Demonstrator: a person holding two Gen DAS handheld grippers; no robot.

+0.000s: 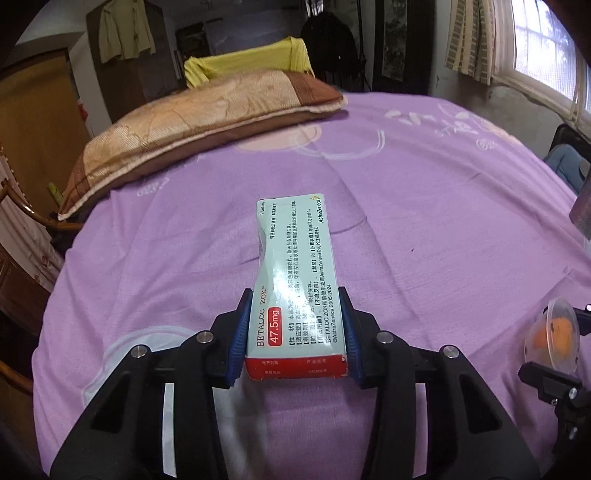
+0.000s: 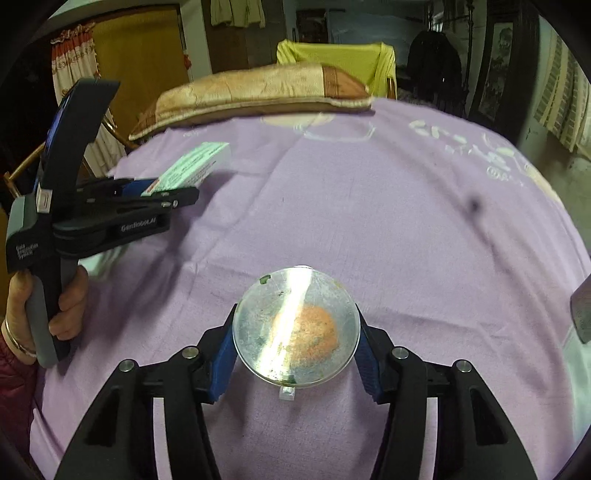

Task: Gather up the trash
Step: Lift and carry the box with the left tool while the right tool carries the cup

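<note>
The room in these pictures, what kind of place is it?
Most likely a bedroom in a home. A bed with a purple sheet fills both views, a pillow lies at its far end, and clothes hang on a wooden wardrobe behind it.

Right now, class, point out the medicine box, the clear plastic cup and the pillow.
medicine box (image 1: 301, 280), left wrist view, on its printed top face.
clear plastic cup (image 2: 295, 325), right wrist view, on its round see-through face.
pillow (image 1: 192, 122), left wrist view, on its tan patterned top.
</note>
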